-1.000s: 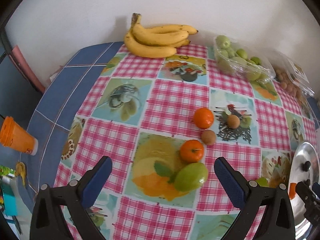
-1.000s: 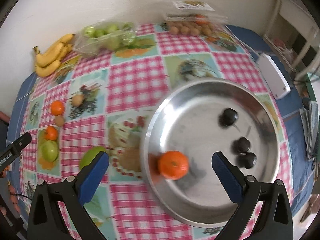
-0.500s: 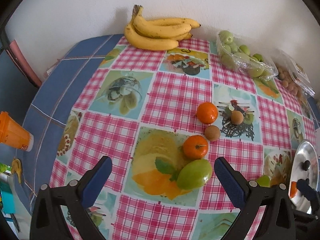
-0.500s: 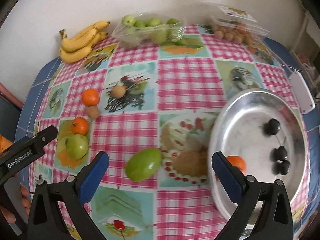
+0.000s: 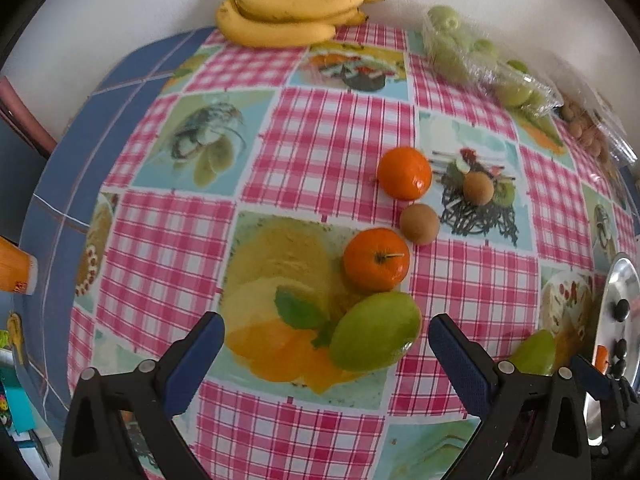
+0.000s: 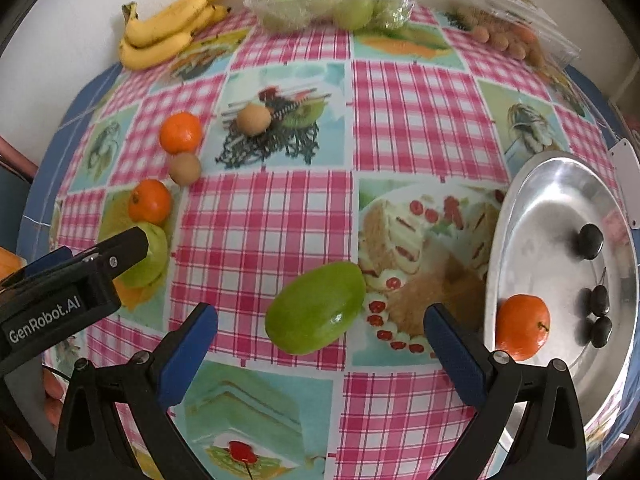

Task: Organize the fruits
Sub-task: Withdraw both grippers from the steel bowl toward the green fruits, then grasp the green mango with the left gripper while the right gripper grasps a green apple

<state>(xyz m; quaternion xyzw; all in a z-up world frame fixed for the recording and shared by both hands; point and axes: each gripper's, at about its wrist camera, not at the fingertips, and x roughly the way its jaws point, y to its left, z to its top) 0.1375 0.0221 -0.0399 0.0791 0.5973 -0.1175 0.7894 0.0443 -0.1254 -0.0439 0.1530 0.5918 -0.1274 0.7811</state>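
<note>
White wall behind, and the desk wears a pink checked cloth with food pictures on it. Up at the top of the right wrist view there's a bunch of bananas, a clear pack of green fruit and another pack of small brown ones.

The left hand-held gripper is wide open, nothing between its blue pads, hovering low in frame over a green mango. Just above that mango sits a tangerine, touching or nearly so, then a small brown fruit, a second tangerine and another brown fruit to its right.

The right hand-held gripper is released too, jaws spread, with a second green mango lying on the cloth roughly between the fingertips, not gripped. At the right edge of the frame is a steel plate holding one tangerine and a few dark little fruits.
</note>
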